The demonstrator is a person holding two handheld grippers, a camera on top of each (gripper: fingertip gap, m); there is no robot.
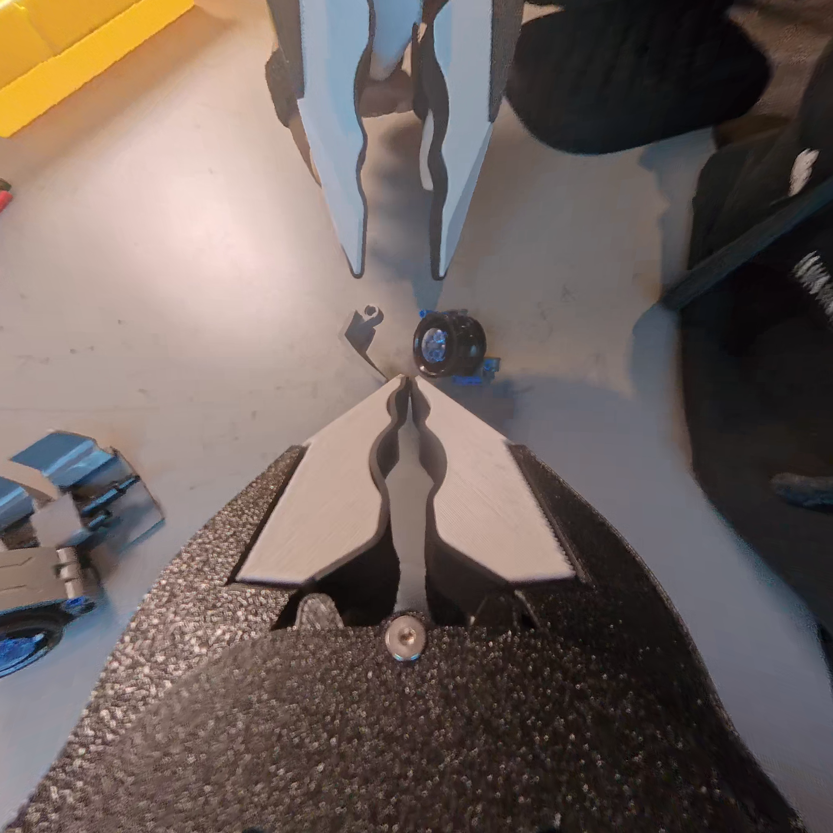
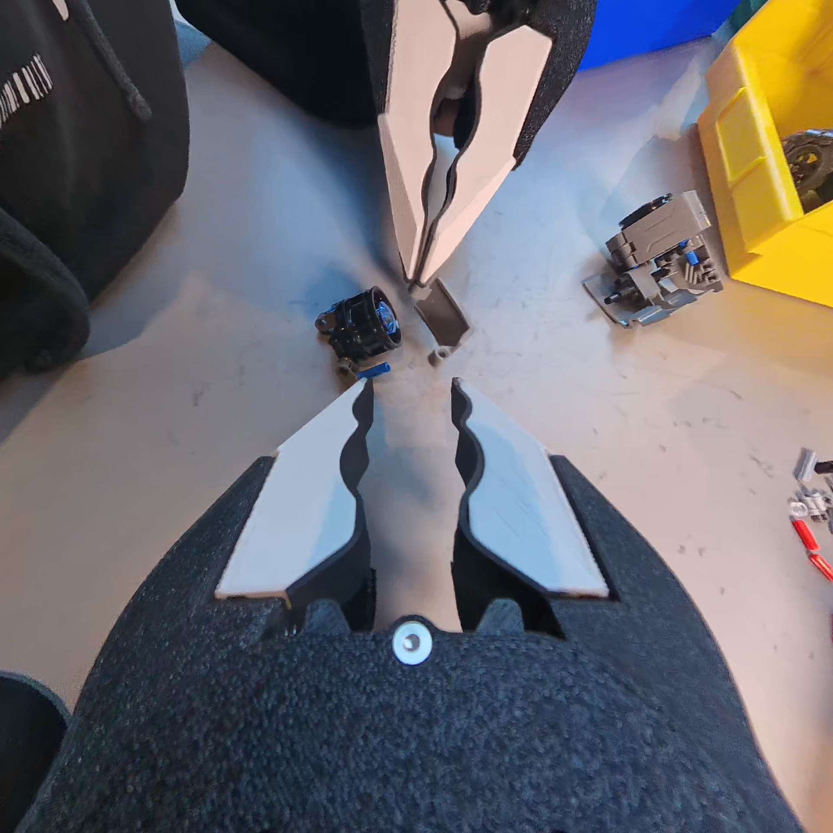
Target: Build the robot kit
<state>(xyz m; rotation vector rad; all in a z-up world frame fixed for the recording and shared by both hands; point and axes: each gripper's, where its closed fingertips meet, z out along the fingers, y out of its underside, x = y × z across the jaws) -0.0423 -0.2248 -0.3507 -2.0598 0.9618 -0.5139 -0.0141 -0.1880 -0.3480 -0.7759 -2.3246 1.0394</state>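
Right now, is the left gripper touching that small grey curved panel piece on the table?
Touching. In the right wrist view the left gripper, shut, meets the upper end of the grey curved panel with no gap; the left wrist view agrees, its tips at the panel's point.

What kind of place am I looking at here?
Probably a hobby or lab workbench for building-brick models: a scuffed table with a yellow parts bin, a half-built grey model and a small black wheel assembly.

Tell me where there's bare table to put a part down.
Bare table lies between the grey panel and the grey model, and left of the black wheel toward the dark clothing. Crowded centre: left tool pinches the panel, right tool open beside it.
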